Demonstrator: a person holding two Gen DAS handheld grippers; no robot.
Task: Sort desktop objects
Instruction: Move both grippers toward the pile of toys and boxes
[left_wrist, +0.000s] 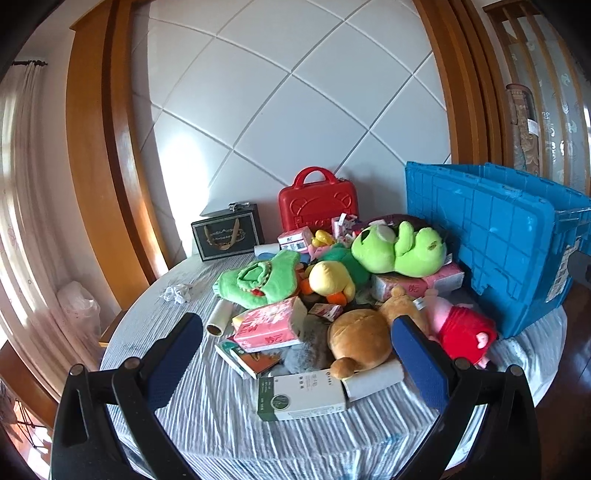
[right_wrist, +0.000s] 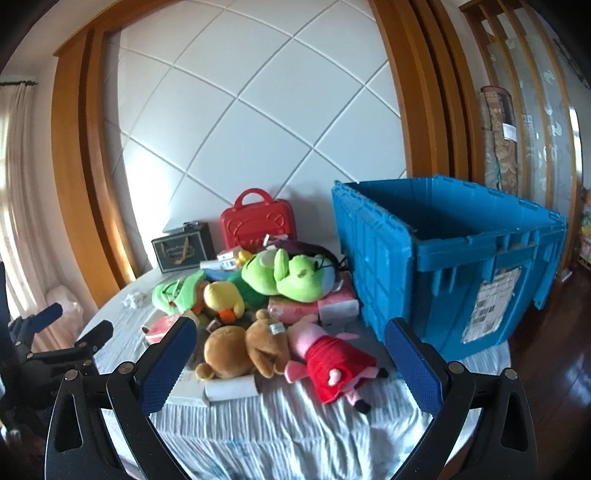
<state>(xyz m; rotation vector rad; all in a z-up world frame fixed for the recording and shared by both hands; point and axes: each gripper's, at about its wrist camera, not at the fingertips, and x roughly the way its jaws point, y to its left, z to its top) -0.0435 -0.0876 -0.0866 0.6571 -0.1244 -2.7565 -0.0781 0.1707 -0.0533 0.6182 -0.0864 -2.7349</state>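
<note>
A pile of toys and boxes lies on the round table (left_wrist: 221, 424). It holds a green frog plush (left_wrist: 400, 245), a yellow duck (left_wrist: 328, 278), a brown bear (left_wrist: 364, 338), a pink pig doll in a red dress (left_wrist: 461, 330), tissue packs (left_wrist: 271, 325) and a white-green box (left_wrist: 301, 395). My left gripper (left_wrist: 299, 354) is open and empty, above the table's near side before the pile. My right gripper (right_wrist: 291, 358) is open and empty, with the bear (right_wrist: 236, 349) and pig doll (right_wrist: 328, 360) between its fingers in view. The left gripper (right_wrist: 55, 332) shows at the left edge of the right wrist view.
A large open blue crate (right_wrist: 461, 277) stands on the table's right side, also in the left wrist view (left_wrist: 498, 236). A red toy case (left_wrist: 317, 201) and a black gift box (left_wrist: 227, 232) stand at the back by the white wall. A crumpled tissue (left_wrist: 176, 292) and a paper roll (left_wrist: 218, 319) lie left.
</note>
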